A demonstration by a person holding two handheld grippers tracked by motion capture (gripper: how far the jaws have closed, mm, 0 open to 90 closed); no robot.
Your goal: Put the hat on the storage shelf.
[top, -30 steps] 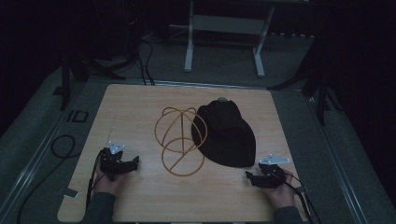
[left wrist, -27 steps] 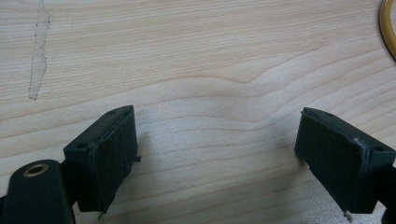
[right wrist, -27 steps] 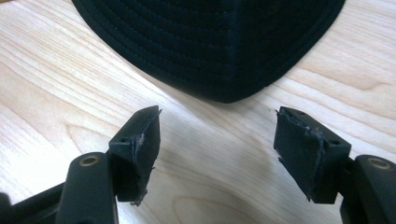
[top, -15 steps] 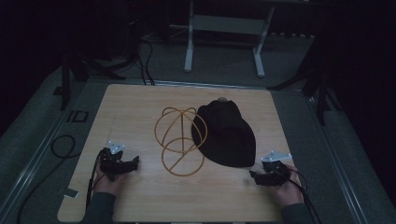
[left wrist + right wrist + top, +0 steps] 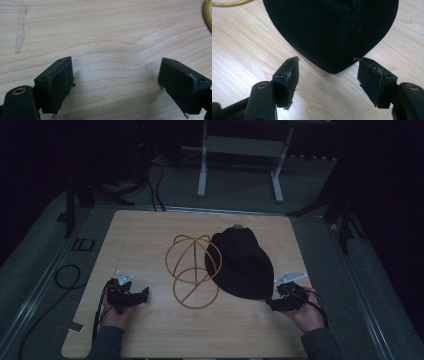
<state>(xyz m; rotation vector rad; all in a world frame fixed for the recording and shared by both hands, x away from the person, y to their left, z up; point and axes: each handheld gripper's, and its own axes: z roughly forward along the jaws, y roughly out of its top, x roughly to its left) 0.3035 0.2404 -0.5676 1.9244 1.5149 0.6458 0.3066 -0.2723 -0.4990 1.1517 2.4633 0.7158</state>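
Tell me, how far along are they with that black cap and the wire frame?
Nothing looks done yet: the black cap lies flat on the table, its edge over the yellow wire frame. In hand: the right gripper points at the cap's brim tip, jaws open and not touching it. The left gripper waits open over bare wood. Gripping and moving the cap appear left to do.

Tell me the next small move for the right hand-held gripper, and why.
Probably ease the right hand-held gripper forward so its open jaws straddle the brim of the black fabric cap. The brim tip lies just ahead of the jaws, not yet between them.
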